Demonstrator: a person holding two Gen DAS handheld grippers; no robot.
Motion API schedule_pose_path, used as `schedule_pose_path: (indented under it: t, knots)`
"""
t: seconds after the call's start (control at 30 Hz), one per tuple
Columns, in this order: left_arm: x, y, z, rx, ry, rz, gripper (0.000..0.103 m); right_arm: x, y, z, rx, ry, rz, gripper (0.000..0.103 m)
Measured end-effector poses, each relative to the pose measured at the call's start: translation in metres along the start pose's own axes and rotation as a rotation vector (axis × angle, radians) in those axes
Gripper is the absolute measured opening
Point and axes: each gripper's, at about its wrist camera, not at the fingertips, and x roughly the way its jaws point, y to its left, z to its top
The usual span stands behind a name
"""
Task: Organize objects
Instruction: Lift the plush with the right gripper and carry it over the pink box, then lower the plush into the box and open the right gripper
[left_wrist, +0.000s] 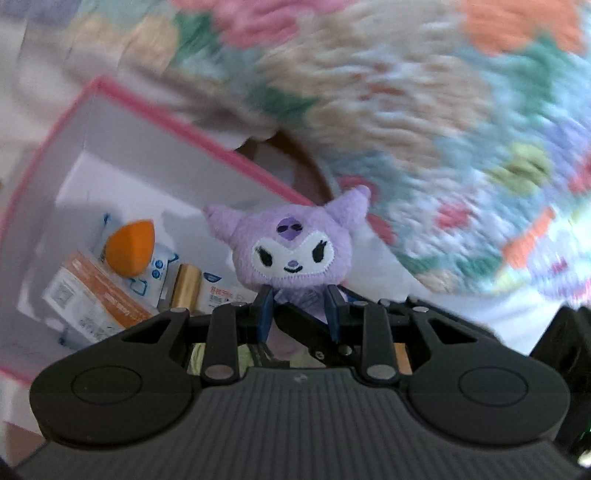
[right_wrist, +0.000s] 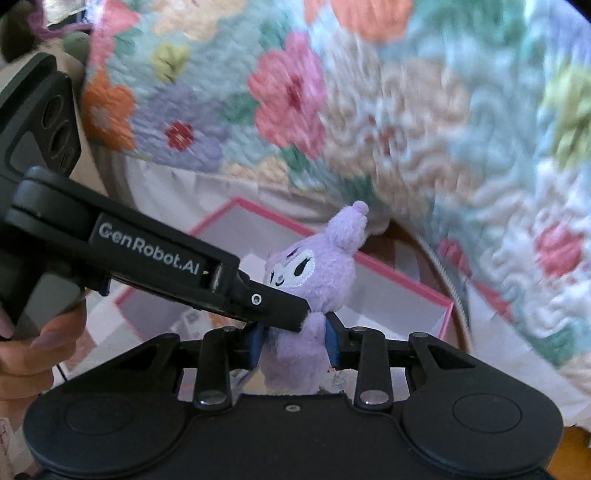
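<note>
A small purple plush toy (left_wrist: 291, 243) with pointed ears and a white face is held above a pink-rimmed white box (left_wrist: 122, 94). My left gripper (left_wrist: 299, 299) is shut on the toy's body just under the head. In the right wrist view the same plush toy (right_wrist: 321, 273) faces left, and my right gripper (right_wrist: 295, 343) is shut on its lower body, blue pads (right_wrist: 332, 341) pressing both sides. The left gripper (right_wrist: 291, 314) reaches in from the left and pinches the toy just above them. Beneath the toy is the pink-rimmed box (right_wrist: 369, 262).
The box holds an orange sponge (left_wrist: 129, 247), a gold tube (left_wrist: 186, 286), an orange-and-white carton (left_wrist: 92, 299) and several packets. A floral tufted rug (right_wrist: 332, 110) lies behind and to the right. A person's hand (right_wrist: 33, 354) grips the left gripper's handle.
</note>
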Motion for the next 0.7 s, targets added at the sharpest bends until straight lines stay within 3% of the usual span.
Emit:
schedule_pose_path:
  t: [0.17,0.47,0.57,0.63,0.7]
  knots:
    - [0.039,0.016,0.006,-0.041,0.024,0.047,0.027,0.049,-0.023,-0.008,0.107,0.063,-0.016,0.038]
    - [0.068,0.023,0.008,-0.047,0.044,0.1,0.027,0.086,-0.042,-0.022,0.115,0.126,-0.005,0.038]
    - [0.066,0.023,0.009,-0.031,0.071,0.141,0.027,0.094,-0.039,-0.023,0.066,0.158,-0.054,0.039]
    - [0.056,0.017,0.011,0.029,0.064,0.166,0.028,0.097,-0.036,-0.024,0.025,0.187,-0.132,0.038]
    - [0.043,0.012,0.014,0.071,0.047,0.192,0.028,0.088,-0.03,-0.024,0.014,0.161,-0.146,0.043]
